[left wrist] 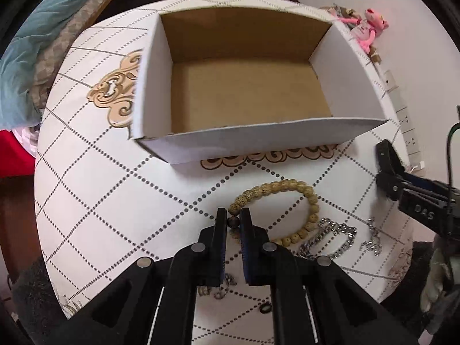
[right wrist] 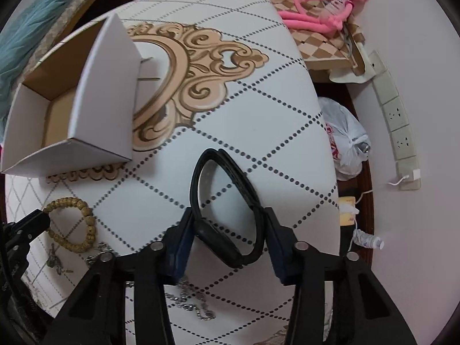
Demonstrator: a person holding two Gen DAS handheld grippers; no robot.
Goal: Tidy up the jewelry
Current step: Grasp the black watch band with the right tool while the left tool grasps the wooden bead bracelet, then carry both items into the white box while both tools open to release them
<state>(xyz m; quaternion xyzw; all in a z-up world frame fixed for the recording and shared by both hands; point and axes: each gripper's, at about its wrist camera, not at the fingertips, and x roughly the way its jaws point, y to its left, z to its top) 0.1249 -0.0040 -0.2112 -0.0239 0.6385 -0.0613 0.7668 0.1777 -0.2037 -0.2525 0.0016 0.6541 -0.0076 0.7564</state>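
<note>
gripping noted: left gripper (left wrist: 233,218) clamped on bead bracelet (left wrist: 290,201), right gripper (right wrist: 227,230) pressed on black band (right wrist: 227,201); band could be squeezed out, beads dropped short of box (left wrist: 258,141).

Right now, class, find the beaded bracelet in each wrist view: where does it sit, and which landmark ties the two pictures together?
Left wrist view: beaded bracelet at lower centre, its dark bead pinched by the left gripper.
Right wrist view: lower left, beside the left gripper's tip.
Shared landmark: the open cardboard box, beyond the bracelet in both.
</note>
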